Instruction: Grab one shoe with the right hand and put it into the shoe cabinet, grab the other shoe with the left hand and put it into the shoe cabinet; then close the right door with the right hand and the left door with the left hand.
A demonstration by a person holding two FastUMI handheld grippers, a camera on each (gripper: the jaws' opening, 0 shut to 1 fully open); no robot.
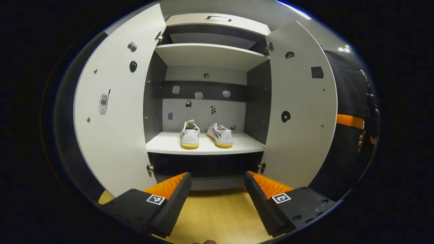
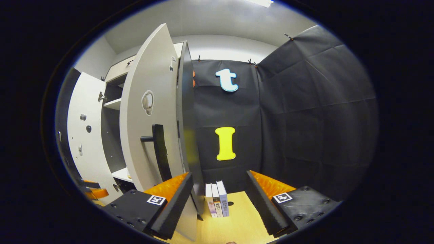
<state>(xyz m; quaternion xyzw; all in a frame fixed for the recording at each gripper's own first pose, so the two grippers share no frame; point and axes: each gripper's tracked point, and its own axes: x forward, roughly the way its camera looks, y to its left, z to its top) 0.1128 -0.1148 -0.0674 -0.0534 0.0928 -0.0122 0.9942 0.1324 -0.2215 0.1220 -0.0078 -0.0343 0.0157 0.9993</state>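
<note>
shoes [image 1: 205,135] seen side by side on cabinet [image 1: 210,56] shelf | doors seen open | left gripper [image 1: 217,184] spread, empty | right gripper [image 2: 218,184] spread, empty

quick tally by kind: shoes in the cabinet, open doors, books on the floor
shoes: 2, one and the other, side by side on the cabinet shelf
open doors: 2, left door and right door
books: 3, upright in a row
total: 7

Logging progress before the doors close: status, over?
Left gripper open, right gripper open. Both shoes on cabinet shelf. Right door open, handle ahead.
</note>
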